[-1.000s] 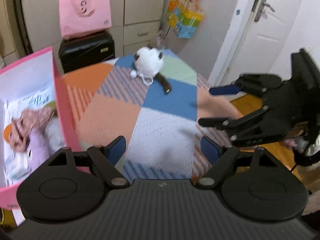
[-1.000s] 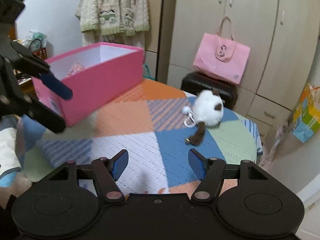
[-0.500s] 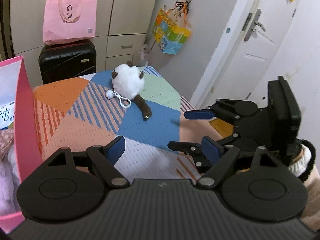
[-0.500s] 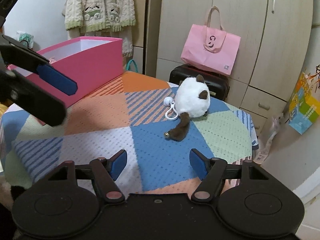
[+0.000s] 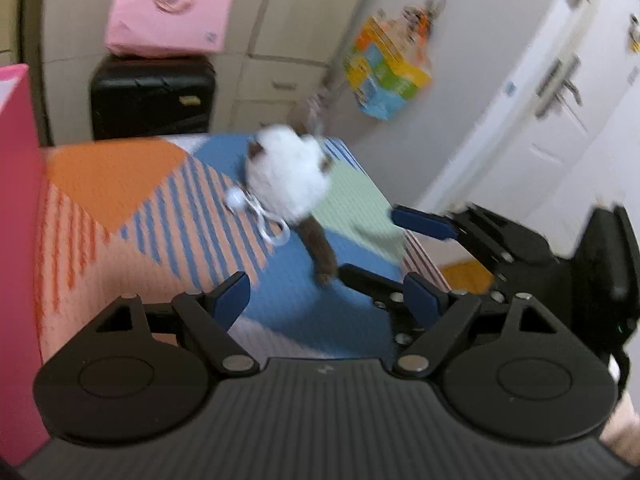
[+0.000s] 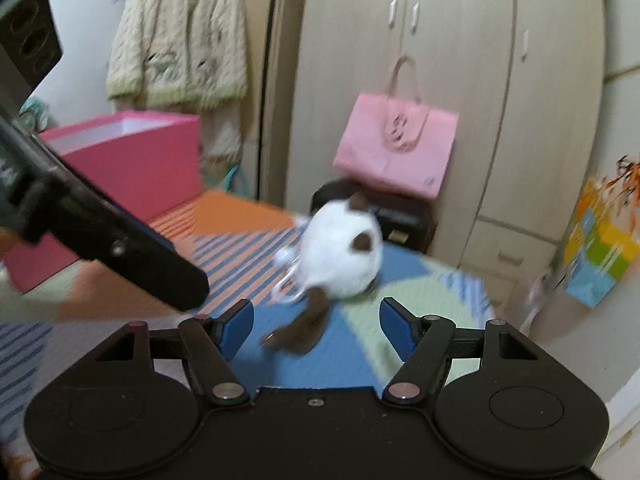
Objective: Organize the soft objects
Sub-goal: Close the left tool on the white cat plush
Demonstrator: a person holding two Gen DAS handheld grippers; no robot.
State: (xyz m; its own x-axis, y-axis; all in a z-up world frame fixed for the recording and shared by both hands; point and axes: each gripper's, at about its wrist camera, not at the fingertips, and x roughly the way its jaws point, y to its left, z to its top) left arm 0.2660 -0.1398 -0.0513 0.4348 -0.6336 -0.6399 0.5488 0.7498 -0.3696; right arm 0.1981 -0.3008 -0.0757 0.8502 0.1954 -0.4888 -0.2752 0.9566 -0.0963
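Note:
A white plush cat (image 5: 288, 176) with a brown tail and a white cord loop lies on the patchwork table cover (image 5: 120, 184). My left gripper (image 5: 326, 300) stands open just short of the tail, with nothing between its pads. My right gripper (image 5: 392, 248) comes in from the right, open, with its lower finger near the tail's tip. In the right wrist view the plush cat (image 6: 340, 256) sits just ahead of my right gripper (image 6: 317, 326), and the tail (image 6: 304, 328) lies between the spread pads, untouched. One left finger (image 6: 132, 248) crosses at the left. The pink box (image 6: 132, 168) stands beyond it.
The pink box's wall (image 5: 16, 240) fills the left edge. Behind the table stand a black suitcase (image 5: 148, 96) with a pink bag (image 5: 168, 8) on it and wardrobe doors. A colourful bag (image 5: 388, 76) hangs on the wall beside a white door (image 5: 540, 100). A cream cardigan (image 6: 176, 40) hangs at the back left.
Both grippers have come closer to the plush cat and lower, so it looms larger. The pink box has slid to the left view's edge, its contents out of sight.

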